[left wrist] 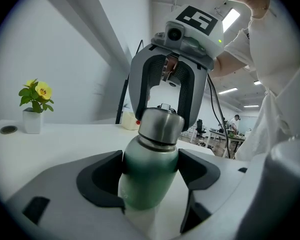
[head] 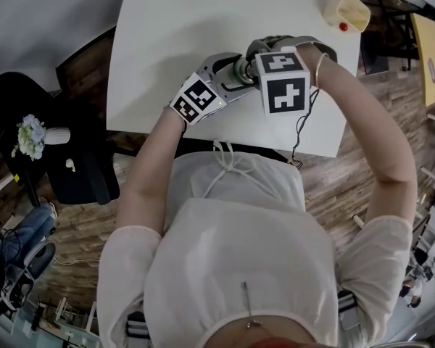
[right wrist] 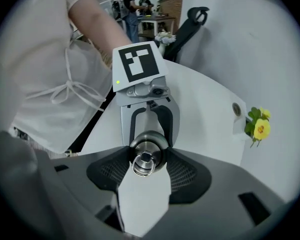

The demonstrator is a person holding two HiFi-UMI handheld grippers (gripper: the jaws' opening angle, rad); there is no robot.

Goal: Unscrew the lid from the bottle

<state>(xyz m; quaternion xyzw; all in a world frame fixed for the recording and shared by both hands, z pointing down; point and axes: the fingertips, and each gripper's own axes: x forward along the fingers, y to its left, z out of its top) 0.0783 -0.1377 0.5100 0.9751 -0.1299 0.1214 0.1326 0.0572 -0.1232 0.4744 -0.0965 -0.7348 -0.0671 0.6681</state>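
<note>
Person point(head: 232, 267): pale top, both forearms reaching out over the near edge of the table.
Left gripper point(left wrist: 152, 169): comes in from the person's left, pointing a little below level. Jaws closed on the bottle's body, dark pads pressed against both sides.
Bottle point(left wrist: 145, 189): green metal body with a silver shoulder, close to upright and leaning slightly. Held over the near part of the table. Base hidden, so cannot tell whether it rests on the surface.
Lid point(left wrist: 161, 123): brushed steel, seated on the bottle's neck with a dark seam under it.
Ring point(right wrist: 142, 166): small metal loop on top of the lid, lying to one side.
Right gripper point(right wrist: 146, 161): points straight down over the bottle. Jaws half closed and clamped on the lid, one pad on each side.
Table point(head: 174, 20): white top, bare in the middle.
Yellow container point(head: 346, 9): far right corner of the table, well apart from the bottle.
Red thing point(head: 343, 27): small and round, just beside the container.
Yellow flower point(left wrist: 36, 93): in a white pot point(left wrist: 32, 121) at the table's far side.
</note>
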